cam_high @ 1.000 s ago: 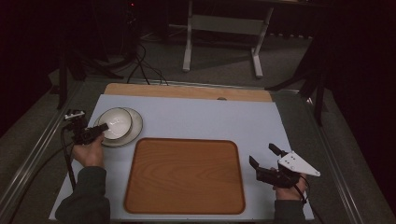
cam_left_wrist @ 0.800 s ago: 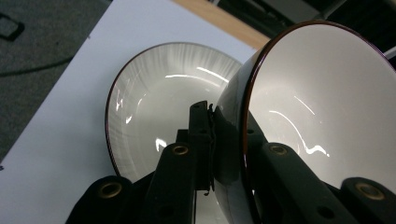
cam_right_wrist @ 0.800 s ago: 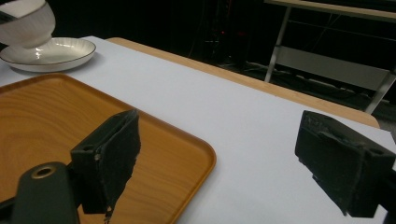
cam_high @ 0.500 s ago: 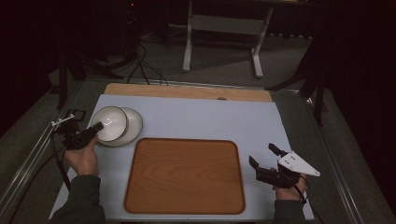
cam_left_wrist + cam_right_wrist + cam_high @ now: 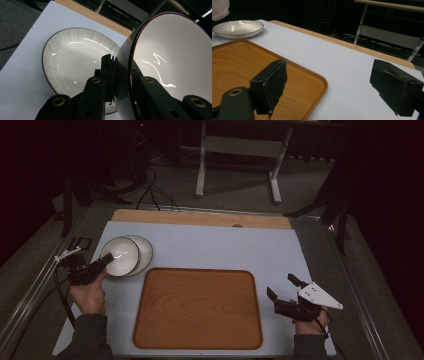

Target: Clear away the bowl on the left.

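My left gripper (image 5: 102, 264) is shut on the rim of a white bowl with a dark outside (image 5: 120, 256), one jaw inside it and one outside. The bowl hangs tilted, just above the left part of a shallow white plate (image 5: 144, 251) that lies on the pale mat. In the left gripper view the bowl (image 5: 175, 57) fills the right side, the plate (image 5: 75, 60) lies behind it, and my left gripper (image 5: 122, 82) pinches the bowl's wall. My right gripper (image 5: 281, 286) stands open and empty, right of the wooden tray (image 5: 197, 307); its jaws (image 5: 334, 85) are wide apart.
The pale mat (image 5: 225, 247) covers the table, with a wooden strip (image 5: 200, 218) along the far edge. The tray (image 5: 237, 62) takes up the near middle. Metal rails run down both table sides. Cables and a white frame (image 5: 240, 150) stand on the floor beyond.
My left gripper has lifted the bowl off the plate and carried it a little left and nearer, tilting it. The right gripper has stayed where it was.
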`<action>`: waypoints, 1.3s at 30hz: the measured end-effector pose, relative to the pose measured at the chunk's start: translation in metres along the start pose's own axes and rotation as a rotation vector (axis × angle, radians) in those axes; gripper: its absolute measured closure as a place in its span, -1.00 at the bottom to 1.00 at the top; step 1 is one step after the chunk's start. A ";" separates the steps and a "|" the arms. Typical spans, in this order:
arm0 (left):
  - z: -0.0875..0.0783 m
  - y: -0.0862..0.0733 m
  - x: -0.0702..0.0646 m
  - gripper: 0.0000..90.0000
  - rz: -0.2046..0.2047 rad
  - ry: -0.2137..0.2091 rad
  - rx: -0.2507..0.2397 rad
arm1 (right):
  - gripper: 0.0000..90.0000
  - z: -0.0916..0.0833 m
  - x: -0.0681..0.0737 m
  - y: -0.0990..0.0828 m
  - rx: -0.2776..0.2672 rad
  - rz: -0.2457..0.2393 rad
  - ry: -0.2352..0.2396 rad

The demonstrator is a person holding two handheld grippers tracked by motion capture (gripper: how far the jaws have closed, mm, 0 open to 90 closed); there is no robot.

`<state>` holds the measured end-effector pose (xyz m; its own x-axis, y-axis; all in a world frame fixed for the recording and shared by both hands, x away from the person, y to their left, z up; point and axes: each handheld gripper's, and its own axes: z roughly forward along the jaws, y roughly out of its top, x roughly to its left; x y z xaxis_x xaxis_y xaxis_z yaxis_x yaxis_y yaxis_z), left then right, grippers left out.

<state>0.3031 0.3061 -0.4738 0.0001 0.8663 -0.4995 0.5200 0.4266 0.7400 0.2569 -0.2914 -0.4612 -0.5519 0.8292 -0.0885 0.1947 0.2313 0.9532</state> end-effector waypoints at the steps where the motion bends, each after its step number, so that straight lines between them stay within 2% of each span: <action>1: -0.002 0.000 -0.001 0.83 0.005 -0.005 0.003 | -0.69 0.000 0.000 0.000 -0.001 0.000 0.001; 7: -0.010 0.001 -0.003 0.83 0.011 -0.027 0.005 | -0.69 -0.001 0.001 0.001 -0.005 -0.006 0.004; 10: -0.015 0.003 -0.005 0.83 0.030 -0.032 0.008 | -0.69 -0.001 0.002 0.001 -0.002 -0.007 0.003; 20: -0.027 0.005 -0.021 0.83 0.061 -0.079 -0.009 | -0.69 -0.001 0.001 0.001 -0.003 -0.012 0.000; 30: -0.029 0.007 -0.033 0.82 0.071 -0.102 0.004 | -0.69 -0.001 0.002 0.001 -0.003 -0.019 0.005; 39: -0.032 0.009 -0.049 0.82 0.102 -0.129 0.006 | -0.69 -0.001 0.002 0.001 -0.002 -0.021 0.009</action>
<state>0.2807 0.2759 -0.4289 0.1630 0.8643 -0.4758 0.5165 0.3362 0.7876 0.2556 -0.2898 -0.4601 -0.5629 0.8196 -0.1062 0.1810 0.2477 0.9518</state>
